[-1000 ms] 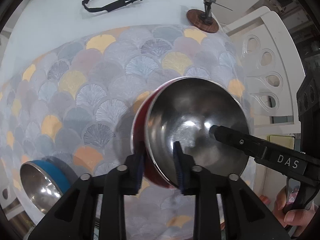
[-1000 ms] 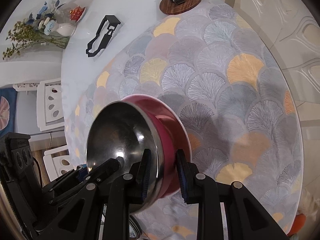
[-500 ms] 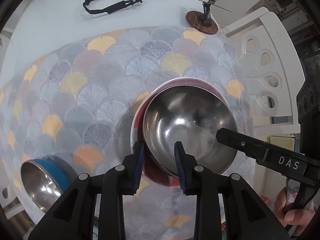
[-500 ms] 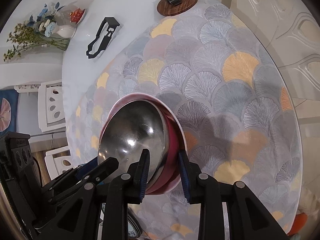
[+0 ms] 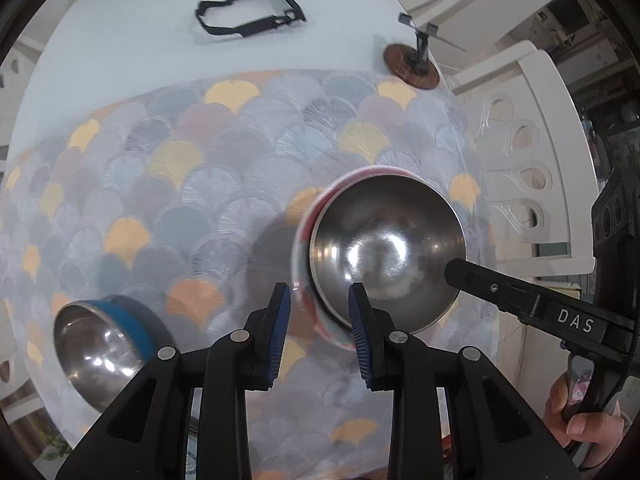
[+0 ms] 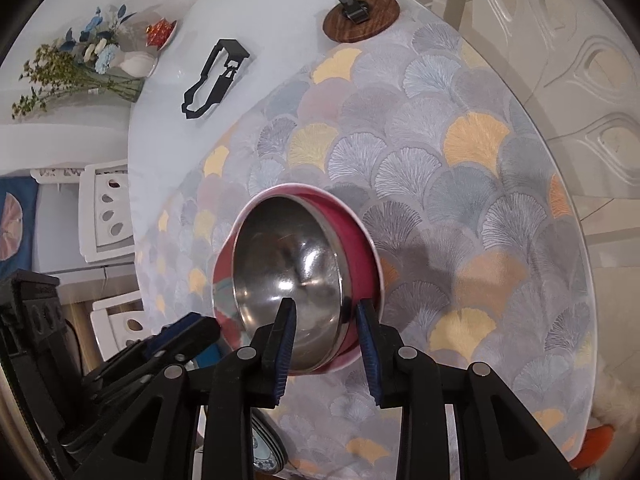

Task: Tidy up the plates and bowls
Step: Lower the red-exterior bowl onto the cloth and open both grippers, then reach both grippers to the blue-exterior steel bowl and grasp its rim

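The red bowl (image 6: pixel 362 252) sits in a plate just ahead of the right gripper (image 6: pixel 326 334), whose spread jaws straddle its near rim without pinching.

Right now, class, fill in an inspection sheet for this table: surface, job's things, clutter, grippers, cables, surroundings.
Surface: round white table, with a fan-patterned cloth over its near part.
Job's things: steel-lined red bowl sitting in a patterned dish; blue bowl apart, at the cloth's edge.
Clutter: black frame, wooden coaster with a clip stand, vase of flowers.
Grippers: left gripper open, over the dish's rim; right gripper open, fingers astride the red bowl's rim.
Cables: nothing seen.
Surroundings: white chairs beside the table.
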